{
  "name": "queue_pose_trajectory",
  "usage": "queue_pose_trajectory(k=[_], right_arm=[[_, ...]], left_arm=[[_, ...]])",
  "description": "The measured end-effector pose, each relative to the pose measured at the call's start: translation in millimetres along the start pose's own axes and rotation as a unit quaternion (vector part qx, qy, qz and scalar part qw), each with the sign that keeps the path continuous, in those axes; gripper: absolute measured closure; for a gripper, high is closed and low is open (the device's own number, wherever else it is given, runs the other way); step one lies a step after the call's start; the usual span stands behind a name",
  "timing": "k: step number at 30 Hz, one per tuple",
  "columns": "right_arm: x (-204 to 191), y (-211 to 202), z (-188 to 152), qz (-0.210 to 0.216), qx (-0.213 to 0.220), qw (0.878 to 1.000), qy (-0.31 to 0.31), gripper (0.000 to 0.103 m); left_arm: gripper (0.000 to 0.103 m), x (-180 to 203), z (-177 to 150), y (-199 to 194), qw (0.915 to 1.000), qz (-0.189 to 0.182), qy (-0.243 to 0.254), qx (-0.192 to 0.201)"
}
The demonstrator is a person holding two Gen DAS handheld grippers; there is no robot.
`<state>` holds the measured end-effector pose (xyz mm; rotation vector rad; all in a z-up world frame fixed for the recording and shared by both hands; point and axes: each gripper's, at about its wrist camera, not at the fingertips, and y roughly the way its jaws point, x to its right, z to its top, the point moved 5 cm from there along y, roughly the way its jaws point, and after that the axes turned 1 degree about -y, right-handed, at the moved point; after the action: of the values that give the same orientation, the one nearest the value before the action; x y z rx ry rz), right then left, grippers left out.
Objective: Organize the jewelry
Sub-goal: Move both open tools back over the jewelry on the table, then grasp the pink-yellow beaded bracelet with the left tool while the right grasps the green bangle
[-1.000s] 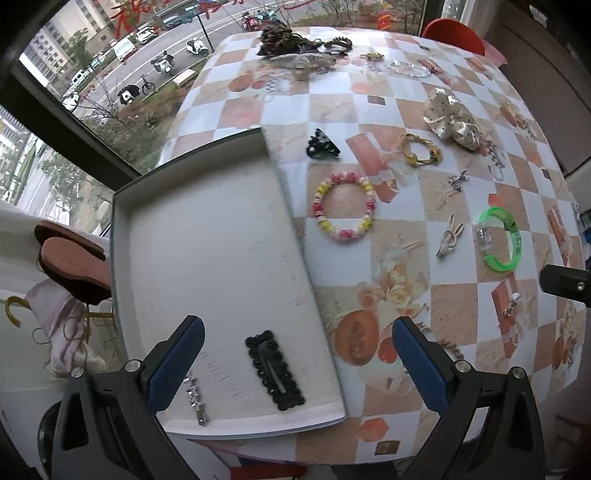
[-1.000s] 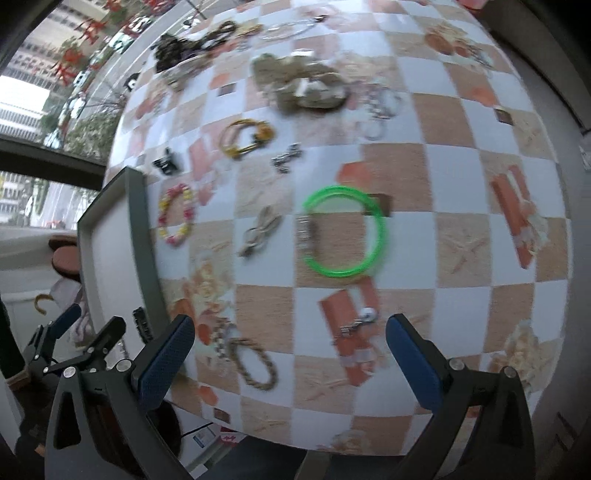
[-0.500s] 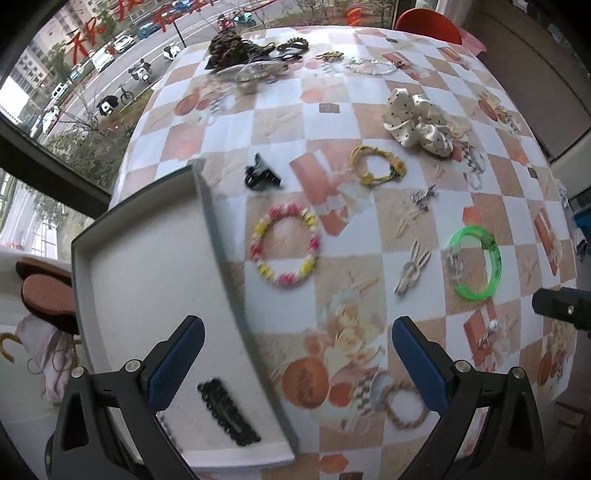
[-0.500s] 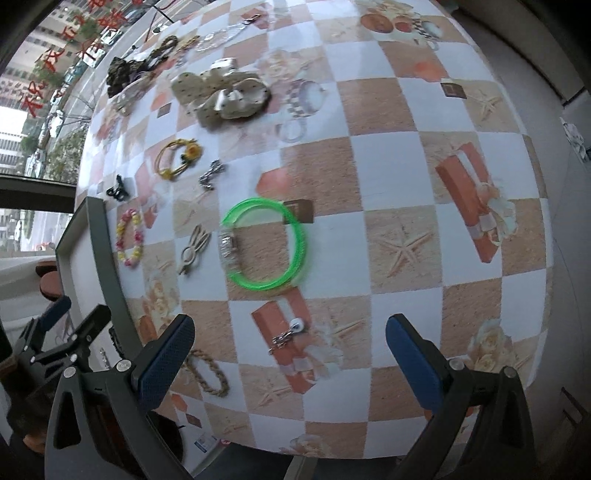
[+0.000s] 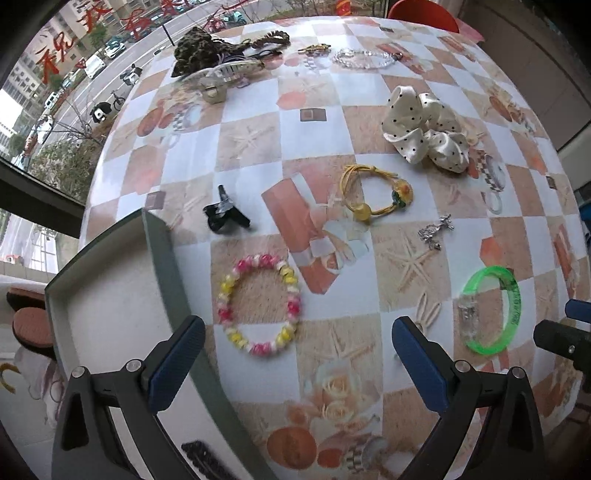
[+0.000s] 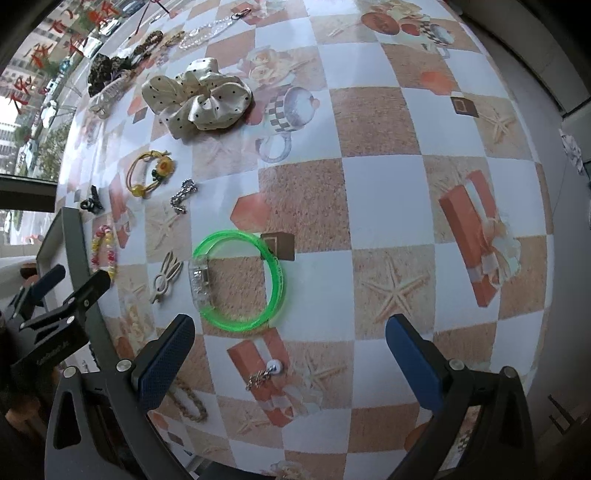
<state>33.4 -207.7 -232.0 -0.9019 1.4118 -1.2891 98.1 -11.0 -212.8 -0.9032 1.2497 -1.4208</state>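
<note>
Left gripper (image 5: 297,363): fingers spread, empty, above beaded bracelet (image 5: 258,303) on desk (image 5: 369,122). Right gripper (image 6: 290,363): fingers spread, empty, near green bangle (image 6: 239,282)

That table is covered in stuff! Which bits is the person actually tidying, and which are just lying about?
Part of the job:
- grey tray
- pink and yellow bead bracelet
- green bangle
- yellow cord bracelet
- black claw clip
- polka-dot scrunchie
- left gripper and right gripper, both open

Just lying about:
- patterned tablecloth
- red chair
</note>
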Motion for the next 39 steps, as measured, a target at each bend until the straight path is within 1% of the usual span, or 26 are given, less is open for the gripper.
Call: queue_pose_trajectory(k=[9, 10, 12, 13, 14, 15, 17, 20, 24, 26, 27, 28, 29, 31, 32, 33, 34, 35, 37, 39], right_arm=[[-3, 20, 14, -0.030, -0.002, 0.999, -0.018, 0.000], [-4, 23, 16, -0.034, -0.002, 0.999, -0.020, 0.000], [-7, 27, 19, -0.043, -0.002, 0.999, -0.028, 0.000], [-8, 29, 20, -0.045, -0.002, 0.998, -0.032, 0.001], [-10, 31, 21, -0.049, -0.001, 0.998, -0.038, 0.003], [-13, 34, 21, -0.056, -0.002, 0.997, -0.045, 0.008], [-18, 40, 21, -0.064, -0.005, 0.997, -0.052, 0.010], [-24, 48, 19, -0.072, -0.010, 0.996, -0.058, 0.017], [-32, 53, 16, -0.101, -0.005, 0.991, -0.083, 0.017], [-34, 55, 15, -0.108, -0.003, 0.990, -0.092, 0.017], [-35, 55, 14, -0.109, -0.002, 0.990, -0.094, 0.017], [-36, 55, 14, -0.110, -0.002, 0.989, -0.095, 0.018], [-38, 55, 13, -0.110, -0.002, 0.989, -0.096, 0.020], [-42, 55, 11, -0.109, -0.001, 0.989, -0.101, 0.024], [-44, 54, 11, -0.109, -0.001, 0.988, -0.105, 0.029], [-47, 54, 11, -0.109, -0.001, 0.988, -0.110, 0.034], [-55, 54, 8, -0.109, 0.000, 0.988, -0.113, 0.036], [-57, 54, 8, -0.108, -0.001, 0.987, -0.115, 0.040], [-65, 53, 2, -0.108, 0.000, 0.987, -0.115, 0.045], [-68, 51, 2, -0.109, 0.001, 0.988, -0.114, 0.053]], left_arm=[[0.000, -10, 10, 29, 0.9997, 0.010, -0.019, -0.012], [0.002, -12, 11, 32, 0.9996, 0.010, -0.020, -0.014], [0.013, -14, 12, 38, 0.9995, 0.013, -0.021, -0.021], [0.013, -16, 12, 41, 0.9994, 0.013, -0.022, -0.025], [0.013, -17, 12, 43, 0.9992, 0.013, -0.025, -0.027], [0.013, -19, 13, 43, 0.9993, 0.013, -0.026, -0.024], [0.013, -19, 13, 44, 0.9994, 0.011, -0.023, -0.022], [0.015, -20, 12, 44, 0.9996, 0.009, -0.020, -0.020], [0.015, -18, 8, 43, 0.9997, 0.007, -0.019, -0.017], [0.015, -17, 7, 42, 0.9997, 0.005, -0.017, -0.015], [0.021, -16, 5, 40, 0.9998, 0.001, -0.016, -0.013], [0.032, -13, 4, 39, 0.9997, -0.013, -0.017, -0.013], [0.036, -10, 3, 38, 0.9994, -0.026, -0.020, -0.014], [0.038, -7, 0, 37, 0.9995, -0.022, -0.018, -0.014], [0.040, -5, 0, 36, 0.9994, -0.026, -0.017, -0.015], [0.045, -3, -1, 35, 0.9992, -0.031, -0.017, -0.016], [0.049, -1, -1, 35, 0.9992, -0.034, -0.014, -0.017], [0.051, 2, -1, 34, 0.9993, -0.033, -0.009, -0.018], [0.064, 8, -1, 33, 0.9991, -0.038, 0.002, -0.018], [0.068, 13, -1, 32, 0.9991, -0.037, 0.007, -0.018]])
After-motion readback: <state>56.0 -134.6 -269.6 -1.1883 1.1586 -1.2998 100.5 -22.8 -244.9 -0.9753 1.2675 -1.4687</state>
